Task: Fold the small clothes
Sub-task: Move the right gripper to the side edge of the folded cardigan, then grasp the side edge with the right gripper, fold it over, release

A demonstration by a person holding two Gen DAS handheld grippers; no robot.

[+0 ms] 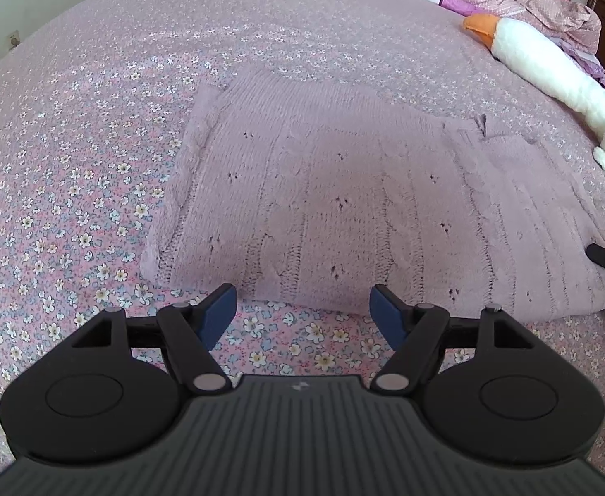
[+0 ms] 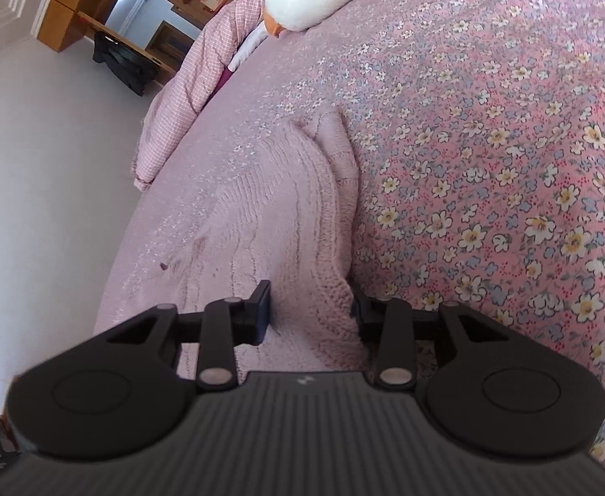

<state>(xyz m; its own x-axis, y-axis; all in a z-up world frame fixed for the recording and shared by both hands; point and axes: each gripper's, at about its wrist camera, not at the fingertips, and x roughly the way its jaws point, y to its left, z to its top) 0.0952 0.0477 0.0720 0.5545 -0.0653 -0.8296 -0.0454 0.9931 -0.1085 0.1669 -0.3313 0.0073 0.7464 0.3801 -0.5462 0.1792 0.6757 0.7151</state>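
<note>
sweater: pink knit sweater (image 1: 343,206) is lying flat on the flowered bedspread (image 1: 75,206), roughly mid-bed, already looking like a compact rectangle with a doubled layer along its near and left edges

left gripper: left gripper (image 1: 302,310) is hovering just short of the sweater's near edge, jaws spread wide, holding nothing, bedspread showing between them

right gripper: right gripper (image 2: 308,310) is sitting at the sweater's right end, thick fuzzy edge of the knit (image 2: 314,248) lying between the jaws; jaws are part-way apart, and it's not possible to say whether they're pinching the fabric or just straddling it; its tip is also showing at the right border of the left wrist view

progress: judging by the tidy outline, at least one fold is done; sleeves aren't showing loose anywhere

left to do: probably one more fold across, taking the right end over toward the left, then flattening

clutter: white stuffed goose (image 1: 550,70) is lying beyond the sweater toward the pillows, apart from it; checked quilt (image 2: 203,70) is bunched at the head of the bed
</note>
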